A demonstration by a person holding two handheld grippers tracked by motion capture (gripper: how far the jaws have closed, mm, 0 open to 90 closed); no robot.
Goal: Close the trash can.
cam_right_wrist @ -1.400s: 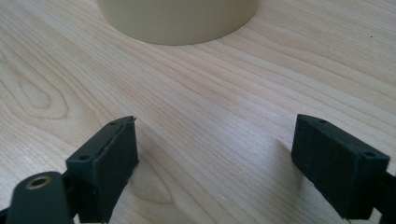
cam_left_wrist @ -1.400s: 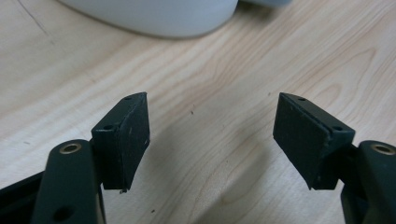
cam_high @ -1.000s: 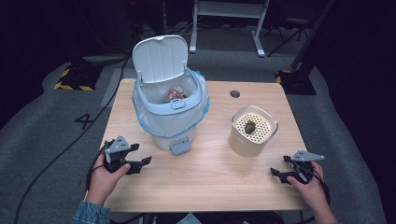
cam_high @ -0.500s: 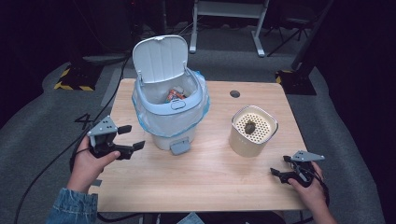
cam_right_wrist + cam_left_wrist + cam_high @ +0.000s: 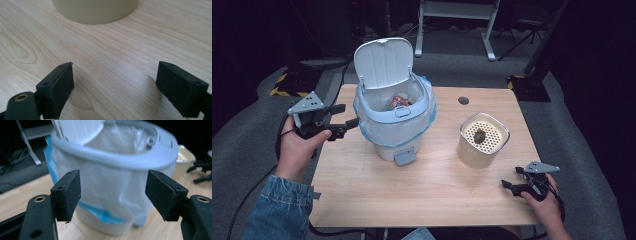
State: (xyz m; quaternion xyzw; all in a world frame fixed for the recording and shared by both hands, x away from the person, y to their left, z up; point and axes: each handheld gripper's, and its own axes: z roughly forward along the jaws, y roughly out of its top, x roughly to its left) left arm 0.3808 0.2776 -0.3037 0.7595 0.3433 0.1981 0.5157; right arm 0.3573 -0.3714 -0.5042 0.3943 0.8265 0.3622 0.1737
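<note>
A pale blue pedal bin [image 5: 394, 125] stands at the table's back left with its lid [image 5: 383, 62] up. A clear bag with a blue edge lines it, and some rubbish [image 5: 398, 102] lies inside. My left gripper [image 5: 346, 115] hangs in the air just left of the bin and points at its side. It is open; its jaws have just been closing a little with nothing between them. In the left gripper view the bin [image 5: 112, 170] rises beyond the left gripper [image 5: 113, 190]. My right gripper [image 5: 511, 177] rests open near the front right corner, over bare wood [image 5: 115, 87].
A cream container [image 5: 483, 145] with a perforated top carries a small dark lump [image 5: 480, 135]; its base [image 5: 95, 10] stands just ahead of the right gripper. The bin's pedal [image 5: 404, 158] juts toward me. A round hole [image 5: 463, 100] marks the table's back. A metal stand [image 5: 457, 25] is behind the table.
My left hand has lifted its gripper off the table and moved it back along the left edge toward the bin's side. The right hand has stayed where it was.
</note>
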